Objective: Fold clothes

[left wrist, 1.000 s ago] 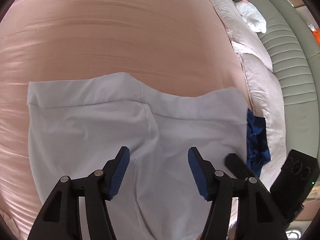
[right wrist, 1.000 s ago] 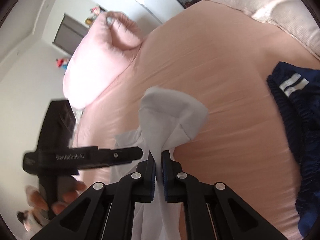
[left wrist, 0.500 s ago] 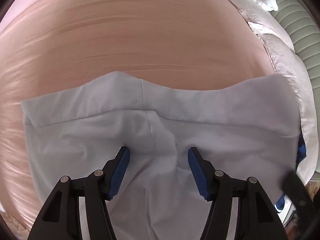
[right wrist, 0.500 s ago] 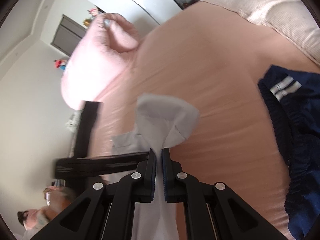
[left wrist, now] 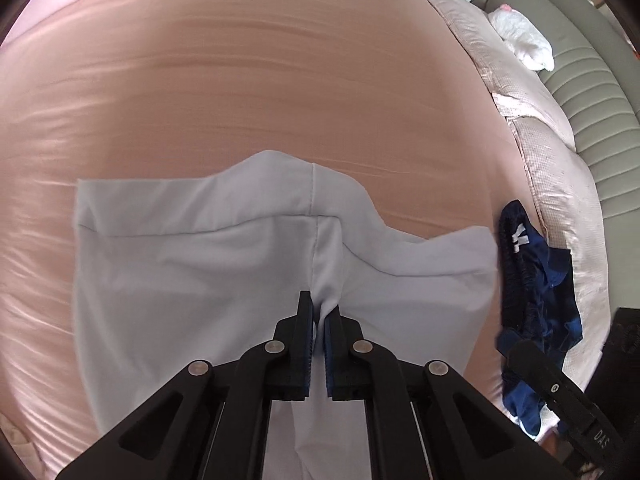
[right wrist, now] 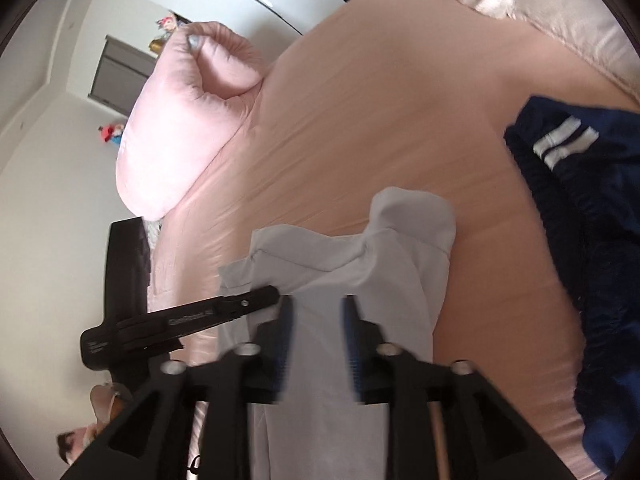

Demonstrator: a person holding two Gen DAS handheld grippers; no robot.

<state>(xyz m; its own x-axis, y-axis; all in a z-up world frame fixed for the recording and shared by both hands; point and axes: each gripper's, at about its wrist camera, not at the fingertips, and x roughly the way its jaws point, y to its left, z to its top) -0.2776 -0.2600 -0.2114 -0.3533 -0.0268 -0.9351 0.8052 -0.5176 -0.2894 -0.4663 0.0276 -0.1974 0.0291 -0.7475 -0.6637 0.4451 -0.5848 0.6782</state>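
Observation:
Pale grey-white shorts (left wrist: pixel 192 276) lie spread on the pink bed sheet (left wrist: pixel 240 80), waistband away from me. My left gripper (left wrist: pixel 319 312) is shut on a pinch of the shorts at the centre seam. In the right wrist view the same shorts (right wrist: pixel 360 280) lie bunched under my right gripper (right wrist: pixel 316 312), which stands open, its blue pads blurred, with the cloth between and below them. The left gripper's black finger (right wrist: pixel 224 308) reaches in from the left there.
Dark blue shorts with white stripes (left wrist: pixel 532 292) (right wrist: pixel 584 220) lie just right of the pale ones. A pink pillow (right wrist: pixel 180 120) sits at the head of the bed. A quilted blanket (left wrist: pixel 552 168) and a green sofa (left wrist: pixel 592 80) run along the right.
My left gripper went from open to shut on the shorts' centre seam. My right gripper opened and let go of the waistband corner, which dropped onto the bed.

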